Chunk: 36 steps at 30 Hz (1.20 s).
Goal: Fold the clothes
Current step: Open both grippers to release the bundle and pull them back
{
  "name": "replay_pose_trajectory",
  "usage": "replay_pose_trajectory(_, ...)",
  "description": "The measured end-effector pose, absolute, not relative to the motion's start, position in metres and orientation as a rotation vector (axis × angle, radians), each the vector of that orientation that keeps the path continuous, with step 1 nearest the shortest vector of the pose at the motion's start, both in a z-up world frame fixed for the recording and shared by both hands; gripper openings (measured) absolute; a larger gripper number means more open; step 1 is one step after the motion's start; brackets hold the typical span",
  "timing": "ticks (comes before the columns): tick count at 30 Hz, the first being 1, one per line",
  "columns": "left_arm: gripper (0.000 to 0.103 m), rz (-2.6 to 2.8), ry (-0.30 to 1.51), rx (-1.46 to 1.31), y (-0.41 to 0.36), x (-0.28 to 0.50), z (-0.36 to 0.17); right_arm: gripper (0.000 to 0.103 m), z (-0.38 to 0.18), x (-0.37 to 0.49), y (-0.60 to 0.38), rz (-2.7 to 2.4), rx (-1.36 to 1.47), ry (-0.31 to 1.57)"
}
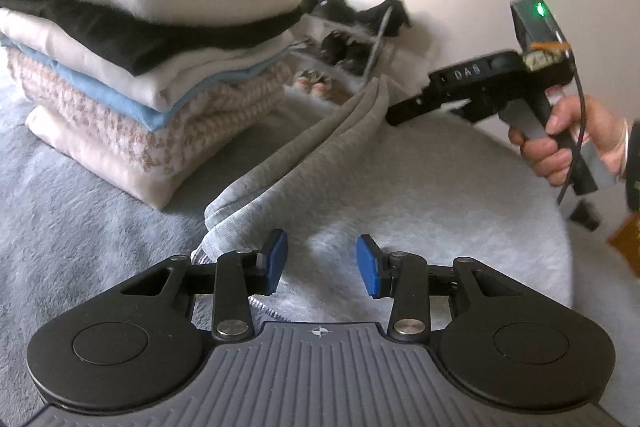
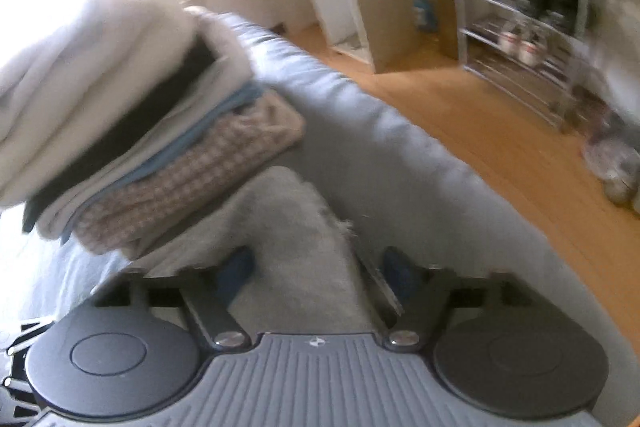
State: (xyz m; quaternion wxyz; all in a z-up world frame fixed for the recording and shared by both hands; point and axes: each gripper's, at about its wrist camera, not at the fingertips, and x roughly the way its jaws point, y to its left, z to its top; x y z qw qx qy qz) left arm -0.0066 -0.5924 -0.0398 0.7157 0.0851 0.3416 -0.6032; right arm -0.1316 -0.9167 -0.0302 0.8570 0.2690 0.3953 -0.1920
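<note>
Blue-grey fleece bedding [image 1: 72,211] is being used as the work surface. At the left, a stack of folded clothes [image 1: 156,39] is being kept on it. Just beside the stack, a grey garment [image 1: 304,155] is lying in a long fold. The left gripper [image 1: 322,265] is being held over its near end, jaws partly apart, nothing pinched. At the right, the right gripper [image 2: 316,269] is being held by a hand [image 1: 568,143], jaws wide, over the garment.
</note>
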Motion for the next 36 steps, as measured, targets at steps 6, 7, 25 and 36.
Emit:
replay_pose_trajectory(6,0.039,-1.400,0.694,0.080,-0.586,0.011,-0.023,0.061,0.040,-0.213,-0.854,-0.553,0.529,0.598)
replay_pose_trajectory(7,0.039,-1.405,0.691,0.103,-0.592,0.012,-0.023,0.056,0.045,-0.221,-0.841,-0.558,0.521,0.599)
replay_pose_trajectory(25,0.035,-1.344,0.931,-0.044,-0.590,0.063,-0.047,0.034,0.029,-0.225,-0.722,-0.539,0.546,0.816)
replay_pose_trajectory(36,0.045,-1.322,0.873,0.146,-0.499,0.105,0.018,0.046,-0.003,-0.214,-0.634,-0.847,0.588,0.793)
